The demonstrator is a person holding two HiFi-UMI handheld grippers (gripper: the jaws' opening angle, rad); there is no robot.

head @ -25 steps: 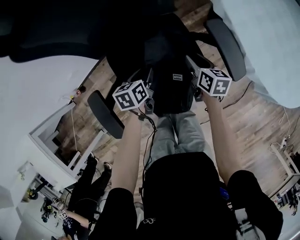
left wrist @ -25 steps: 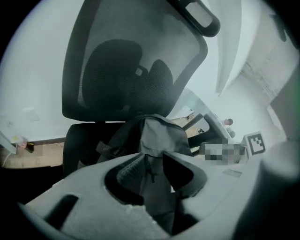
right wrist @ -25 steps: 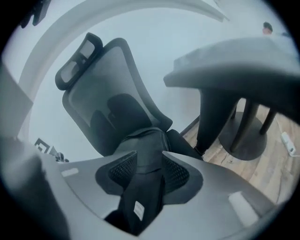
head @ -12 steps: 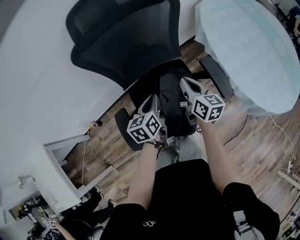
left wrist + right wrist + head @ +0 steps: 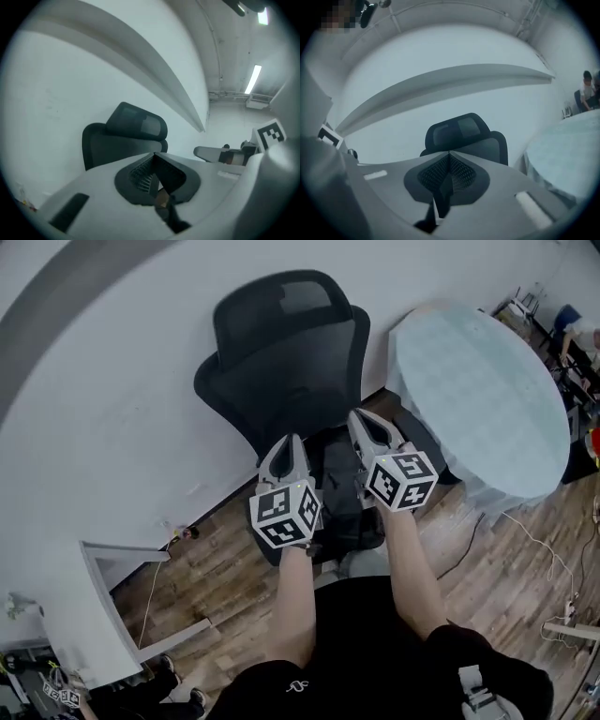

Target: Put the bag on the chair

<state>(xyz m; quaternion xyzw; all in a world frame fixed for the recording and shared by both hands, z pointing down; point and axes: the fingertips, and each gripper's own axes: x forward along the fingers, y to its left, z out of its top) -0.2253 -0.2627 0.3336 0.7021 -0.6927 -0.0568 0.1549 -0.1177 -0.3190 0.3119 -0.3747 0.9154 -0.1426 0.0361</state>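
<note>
A black office chair [image 5: 281,357] stands against the white wall, and the black bag [image 5: 339,491] lies on its seat. Both grippers hover above the seat's front, pointing at the backrest. My left gripper [image 5: 289,442] is left of the bag, shut and empty. My right gripper [image 5: 362,419] is above the bag's right side, also shut and empty. In the left gripper view the closed jaws [image 5: 154,154] point at the chair's headrest [image 5: 136,123]. In the right gripper view the shut jaws [image 5: 449,153] also face the chair [image 5: 464,133]. The bag is hidden in both gripper views.
A round pale table [image 5: 478,381] stands close to the chair's right armrest. A white desk frame [image 5: 108,582] is at the lower left on the wood floor [image 5: 225,540]. A cable [image 5: 525,531] runs across the floor at right. A person [image 5: 587,89] sits far off.
Both grippers have drawn up and back from the bag, which stays on the seat. Their jaws have come together. The head view has pulled back and now shows the whole chair.
</note>
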